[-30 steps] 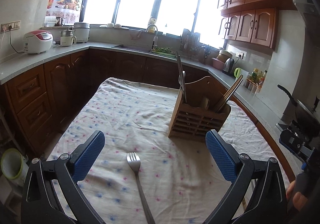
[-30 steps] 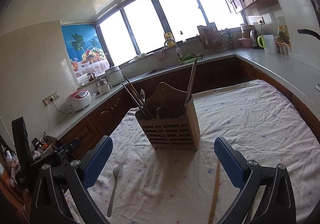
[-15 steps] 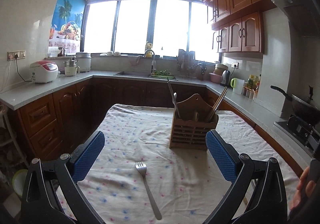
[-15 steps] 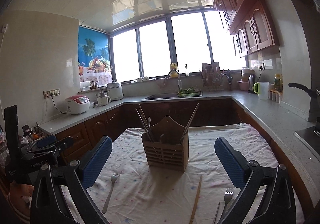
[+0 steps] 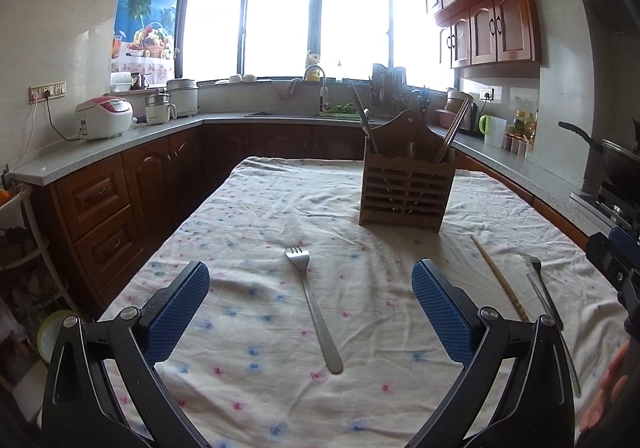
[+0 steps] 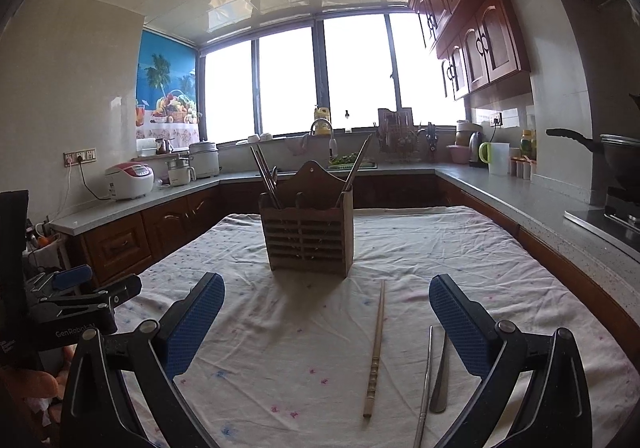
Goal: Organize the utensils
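In the left wrist view a stainless fork [image 5: 313, 300] lies flat on the flower-print cloth [image 5: 256, 216] covering the counter, at lower centre of the frame, tines pointing up-frame toward the wooden utensil holder [image 5: 404, 184] at right of centre. The left gripper [image 5: 310, 300] has its jaws spread wide with nothing in them, and the fork lies in the gap between the blue pads [image 5: 176, 312].

The fork looks light, rigid and smooth, probably slippery on its polished handle. The flat handle lies close against soft cloth, so the fingertips may snag fabric. A hold across the narrow handle, around mid-length, would likely keep it from swinging.

In the right wrist view the right gripper [image 6: 326, 322] is equally wide and empty. A wooden chopstick [image 6: 376, 348] with a turned end lies at lower centre, and just right of it a thin metal utensil [image 6: 425, 372] and a broader metal handle [image 6: 441, 380] lie side by side, the latter partly hidden by the right finger. The chopstick should be very light, stiff and apt to roll.

The holder [image 6: 308, 232], slatted and divided into compartments, already carries chopsticks leaning outward at both ends.
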